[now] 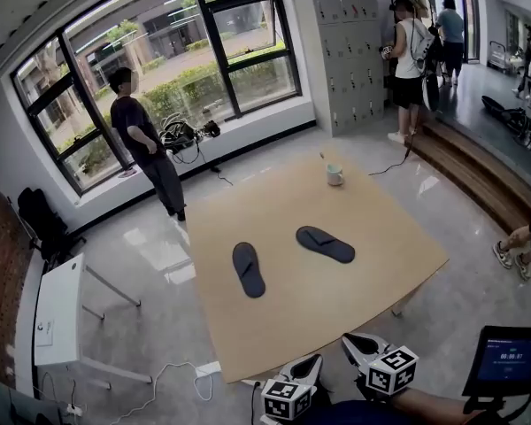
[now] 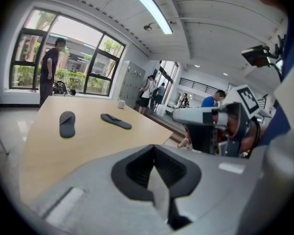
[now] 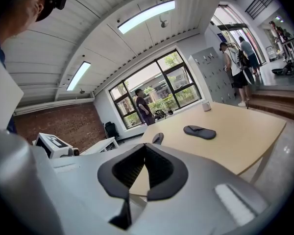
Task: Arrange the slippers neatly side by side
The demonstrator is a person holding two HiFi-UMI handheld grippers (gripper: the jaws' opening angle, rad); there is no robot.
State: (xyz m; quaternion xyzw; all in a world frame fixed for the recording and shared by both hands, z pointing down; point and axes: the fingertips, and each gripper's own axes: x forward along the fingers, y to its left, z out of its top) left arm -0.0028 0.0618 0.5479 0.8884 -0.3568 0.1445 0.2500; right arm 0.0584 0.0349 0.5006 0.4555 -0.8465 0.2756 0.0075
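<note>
On a large light-wood tabletop [image 1: 336, 299] in a bright room with grey floor tiles, two dark slippers lie soles down and well apart from each other, not yet paired. The left slipper [image 1: 248, 269] lies roughly lengthwise, running away from the viewer. The right slipper [image 1: 325, 243] lies farther back and is turned at an angle across the tabletop, so the two point in different directions. A pale mug [image 1: 334, 175] stands alone beyond them, near the far edge.

At the near edge of the tabletop, low in the head view, the person holds both grippers close together, each bearing a cube of square markers. Both are well short of the slippers. The left gripper [image 2: 154, 153] has its fingers closed together with nothing between them; its own view looks across the tabletop at both slippers. The right gripper [image 3: 145, 151] likewise has its fingers pressed together and empty.

Beyond the tabletop, a person in dark clothes [image 1: 146, 144] stands beside a large window. Grey lockers [image 1: 345, 56] stand against the far wall, with other people [image 1: 409, 60] near them. A white desk [image 1: 57, 312] stands to the left.
</note>
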